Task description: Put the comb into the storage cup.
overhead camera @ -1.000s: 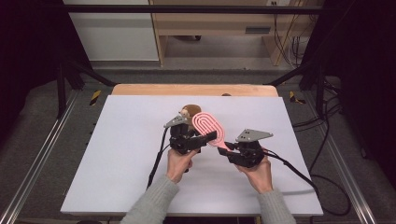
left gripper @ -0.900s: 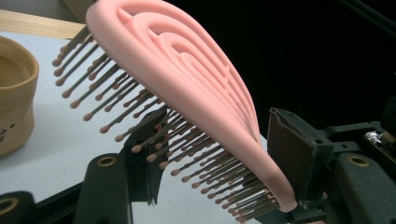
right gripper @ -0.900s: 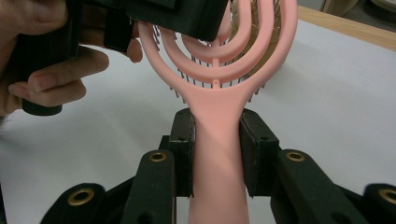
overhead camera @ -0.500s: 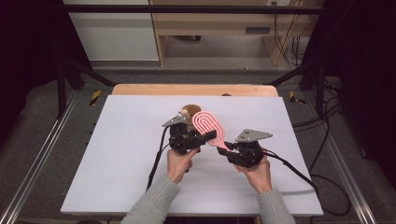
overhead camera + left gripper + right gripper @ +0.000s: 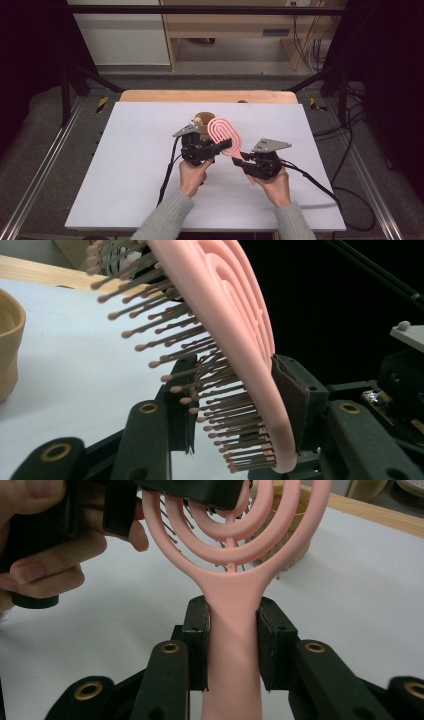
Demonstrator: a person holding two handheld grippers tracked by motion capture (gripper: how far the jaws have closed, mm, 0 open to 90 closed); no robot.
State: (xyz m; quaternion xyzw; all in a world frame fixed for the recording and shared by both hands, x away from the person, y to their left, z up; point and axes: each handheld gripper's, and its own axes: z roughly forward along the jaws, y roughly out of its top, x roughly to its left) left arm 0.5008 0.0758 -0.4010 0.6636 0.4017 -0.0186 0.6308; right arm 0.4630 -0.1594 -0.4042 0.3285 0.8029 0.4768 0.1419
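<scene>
Now pink hairbrush (image 5: 224, 134) between both grippers' jaws, handle rightward.

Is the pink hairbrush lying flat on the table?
No, the pink hairbrush is held up off the table, its handle clamped in the right tool.

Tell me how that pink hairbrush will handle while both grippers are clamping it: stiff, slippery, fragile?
The pink hairbrush looks like stiff, light openwork plastic, so it probably won't sag. The left gripper has just been closing across its bristles, which likely flex. The smooth handle in the right gripper might twist.
</scene>
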